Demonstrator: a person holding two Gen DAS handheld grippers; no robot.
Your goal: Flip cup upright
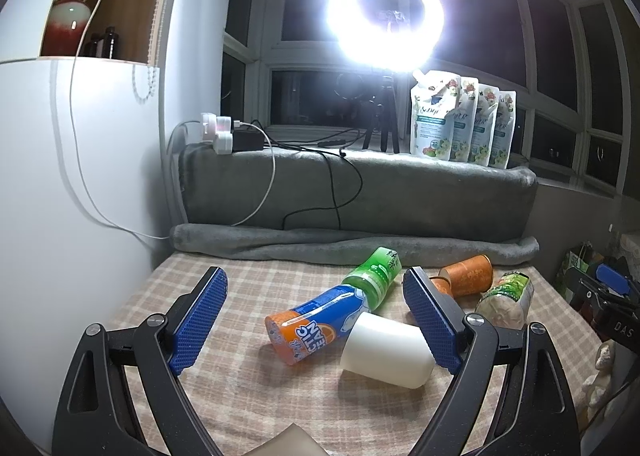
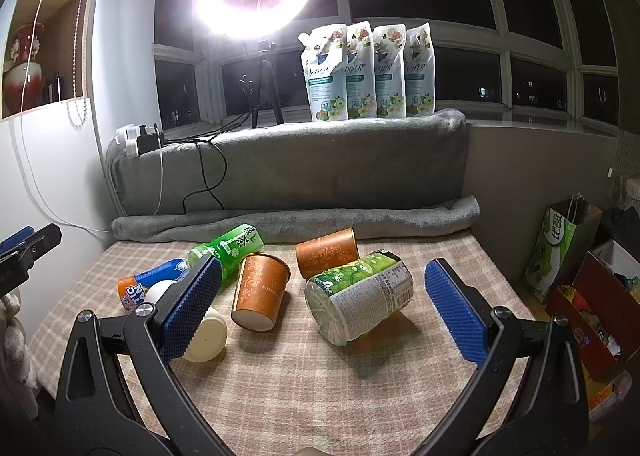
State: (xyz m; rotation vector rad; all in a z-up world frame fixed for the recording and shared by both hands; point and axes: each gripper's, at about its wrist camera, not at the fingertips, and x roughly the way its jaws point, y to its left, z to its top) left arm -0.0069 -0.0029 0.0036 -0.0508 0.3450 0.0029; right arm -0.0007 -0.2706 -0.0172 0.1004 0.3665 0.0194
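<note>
- Lying on its side near the bench's middle, the orange cup shows me its base; a second orange cup lies just behind it.
- A white cup lies near the left edge, touching the blue-orange bottle.
- My left tool and right tool are both spread, pinching nothing.

Blown-out ring light glare, fisheye edges
</note>
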